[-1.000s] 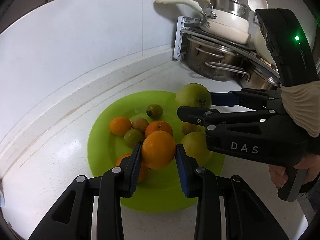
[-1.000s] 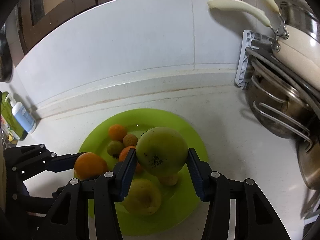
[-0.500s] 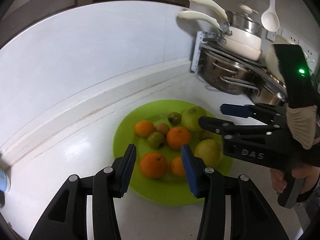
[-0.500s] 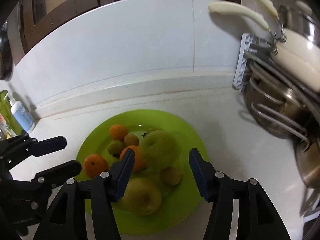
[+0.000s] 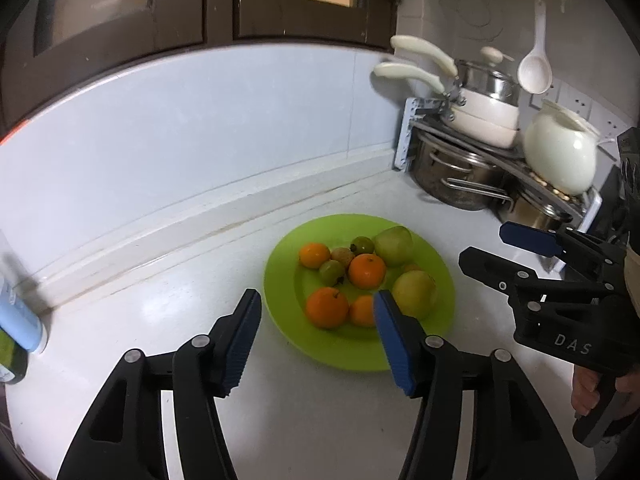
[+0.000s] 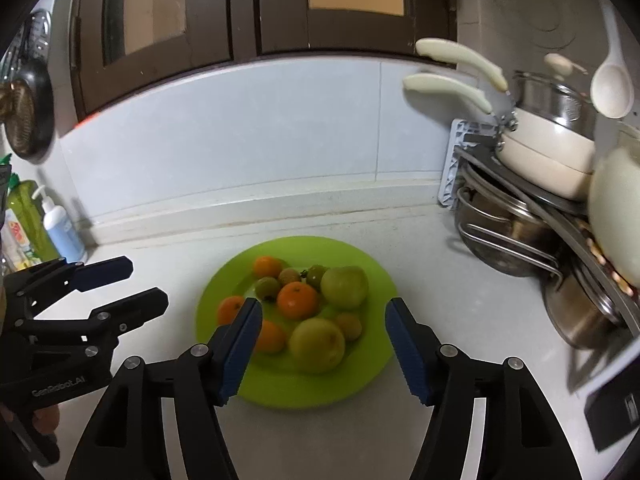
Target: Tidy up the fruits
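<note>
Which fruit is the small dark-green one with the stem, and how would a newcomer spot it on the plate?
Start at the lime-green plate on the white counter. Look along its far side, toward the wall: the small dark-green fruit sits between a brownish little fruit and the big green apple. It alone is dark, glossy and carries a black stem.

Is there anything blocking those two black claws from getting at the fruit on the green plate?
Nothing visible does. The left gripper and right gripper are both open and empty, just short of the green plate. Only bare white counter lies between them and the fruit.
</note>
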`<state>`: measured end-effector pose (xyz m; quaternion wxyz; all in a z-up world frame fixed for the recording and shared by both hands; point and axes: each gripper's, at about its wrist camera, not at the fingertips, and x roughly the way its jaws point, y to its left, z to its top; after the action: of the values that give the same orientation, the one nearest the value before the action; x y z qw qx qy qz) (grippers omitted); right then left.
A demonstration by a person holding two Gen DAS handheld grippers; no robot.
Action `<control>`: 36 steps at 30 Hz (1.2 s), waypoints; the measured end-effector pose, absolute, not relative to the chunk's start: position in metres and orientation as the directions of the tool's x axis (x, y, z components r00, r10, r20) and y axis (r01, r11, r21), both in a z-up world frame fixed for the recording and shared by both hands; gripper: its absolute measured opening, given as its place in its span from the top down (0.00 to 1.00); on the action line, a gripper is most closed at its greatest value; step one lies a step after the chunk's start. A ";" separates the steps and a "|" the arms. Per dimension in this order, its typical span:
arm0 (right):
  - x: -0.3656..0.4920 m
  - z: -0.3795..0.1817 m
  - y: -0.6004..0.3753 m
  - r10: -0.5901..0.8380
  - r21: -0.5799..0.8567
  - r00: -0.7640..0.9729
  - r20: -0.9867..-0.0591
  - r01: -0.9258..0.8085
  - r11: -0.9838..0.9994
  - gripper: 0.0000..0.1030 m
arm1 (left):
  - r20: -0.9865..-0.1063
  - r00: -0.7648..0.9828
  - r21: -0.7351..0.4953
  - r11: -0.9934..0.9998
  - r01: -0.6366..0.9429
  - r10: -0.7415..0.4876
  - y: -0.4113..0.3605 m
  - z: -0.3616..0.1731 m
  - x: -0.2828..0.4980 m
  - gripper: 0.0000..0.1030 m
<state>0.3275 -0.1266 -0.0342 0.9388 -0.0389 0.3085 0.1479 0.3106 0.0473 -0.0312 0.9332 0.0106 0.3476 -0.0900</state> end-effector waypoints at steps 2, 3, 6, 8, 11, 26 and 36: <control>0.314 -0.030 -0.126 0.247 0.014 0.774 -0.583 -0.295 0.955 0.36 | -0.642 0.750 -0.043 0.984 0.173 -0.160 0.047 -0.027 0.301 0.40; 0.305 -0.027 -0.125 0.243 0.010 0.779 -0.577 -0.291 0.957 0.34 | -0.635 0.756 -0.043 0.984 0.172 -0.159 0.048 -0.025 0.294 0.39; 0.282 -0.021 -0.122 0.236 0.001 0.794 -0.560 -0.284 0.959 0.29 | -0.615 0.772 -0.037 0.984 0.175 -0.161 0.049 -0.017 0.276 0.33; 0.270 -0.017 -0.120 0.235 0.007 0.800 -0.552 -0.277 0.961 0.27 | -0.599 0.784 -0.029 0.982 0.184 -0.165 0.052 -0.011 0.263 0.27; 0.247 -0.012 -0.117 0.223 0.015 0.815 -0.535 -0.254 0.967 0.25 | -0.577 0.800 -0.013 0.982 0.190 -0.163 0.056 -0.003 0.245 0.20; 0.144 -0.006 -0.108 0.094 0.040 0.871 -0.482 -0.086 0.996 0.19 | -0.535 0.823 0.049 0.965 0.258 -0.192 0.069 0.002 0.165 0.01; 0.100 0.000 -0.122 0.097 0.052 0.878 -0.468 -0.083 0.995 0.13 | -0.504 0.851 0.047 0.980 0.194 -0.144 0.056 0.011 0.112 0.00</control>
<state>0.0998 -0.1221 0.0000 0.9690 0.0150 0.2423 0.0465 0.1125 0.0561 0.0110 0.9609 0.0482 0.2579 -0.0880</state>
